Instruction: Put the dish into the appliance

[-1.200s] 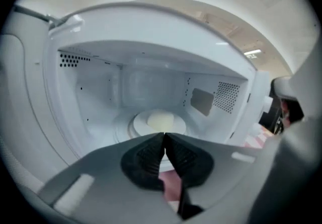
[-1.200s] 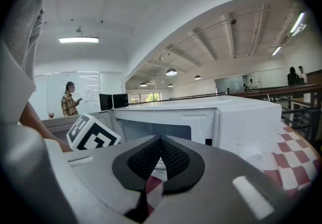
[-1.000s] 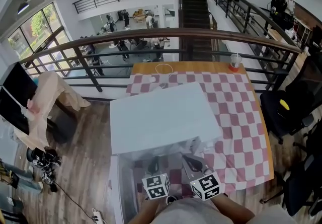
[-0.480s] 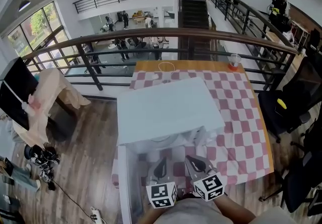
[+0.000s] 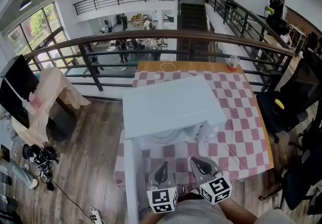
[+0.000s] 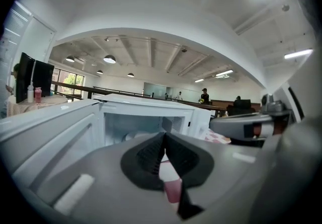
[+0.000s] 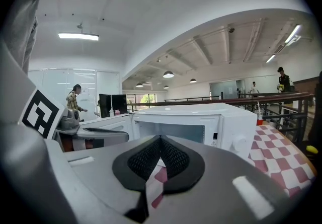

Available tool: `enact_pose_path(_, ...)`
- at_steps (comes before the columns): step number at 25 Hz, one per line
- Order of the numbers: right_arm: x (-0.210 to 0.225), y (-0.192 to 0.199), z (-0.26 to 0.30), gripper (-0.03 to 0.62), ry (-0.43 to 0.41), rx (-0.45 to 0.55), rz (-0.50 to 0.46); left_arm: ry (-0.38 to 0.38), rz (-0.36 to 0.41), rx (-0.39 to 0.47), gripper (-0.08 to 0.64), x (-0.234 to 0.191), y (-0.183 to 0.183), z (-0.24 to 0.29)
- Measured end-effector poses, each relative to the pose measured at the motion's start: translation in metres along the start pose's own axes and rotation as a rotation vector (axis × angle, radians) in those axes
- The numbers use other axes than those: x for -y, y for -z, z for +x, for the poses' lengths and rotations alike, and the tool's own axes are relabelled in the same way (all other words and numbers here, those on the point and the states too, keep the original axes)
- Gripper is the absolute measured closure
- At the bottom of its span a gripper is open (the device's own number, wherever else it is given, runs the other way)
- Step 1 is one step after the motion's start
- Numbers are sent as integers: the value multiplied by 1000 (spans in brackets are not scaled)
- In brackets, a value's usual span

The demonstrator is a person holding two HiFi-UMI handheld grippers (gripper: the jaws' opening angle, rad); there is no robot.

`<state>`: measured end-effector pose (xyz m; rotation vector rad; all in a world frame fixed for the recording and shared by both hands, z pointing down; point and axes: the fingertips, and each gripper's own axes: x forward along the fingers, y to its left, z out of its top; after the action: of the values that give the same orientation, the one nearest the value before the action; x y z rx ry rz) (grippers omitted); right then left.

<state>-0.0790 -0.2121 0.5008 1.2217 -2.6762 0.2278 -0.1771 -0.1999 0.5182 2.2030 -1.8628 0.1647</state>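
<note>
A cup (image 5: 233,62) (plastic, perhaps) stands near checkered tablecloth (image 5: 241,117).

Head view: the microwave (image 5: 171,107) top hides most of its cavity, and only a pale sliver of the dish (image 5: 163,137) shows. Its open door (image 5: 130,177) runs off the near edge. The hands on the left tongs (image 5: 163,165) and right tongs (image 5: 196,161) are hidden behind the marker cubes. Cup (image 5: 233,62) at the desk's (image 5: 241,117) far edge: contents too small to tell.
</note>
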Motion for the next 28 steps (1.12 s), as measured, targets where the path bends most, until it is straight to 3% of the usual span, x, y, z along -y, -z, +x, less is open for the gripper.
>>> enact_pose_path(5, -5, -9, -6, 592, -4, 13, -9, 4, -13, 8, 549, -3, -2, -6)
enact_pose_path(9, -6, -11, -5, 594, -3, 14, -24, -16, 30, 23, 549, -4, -7, -9)
enact_pose_path(14, -6, -12, -13, 592, -13, 15, -30, -14, 31, 36, 549, 4, -12, -17)
enact_pose_path(28, 28, 14, -93, 592, 20, 8, -5, -3, 35, 28, 549, 79, -2, -52)
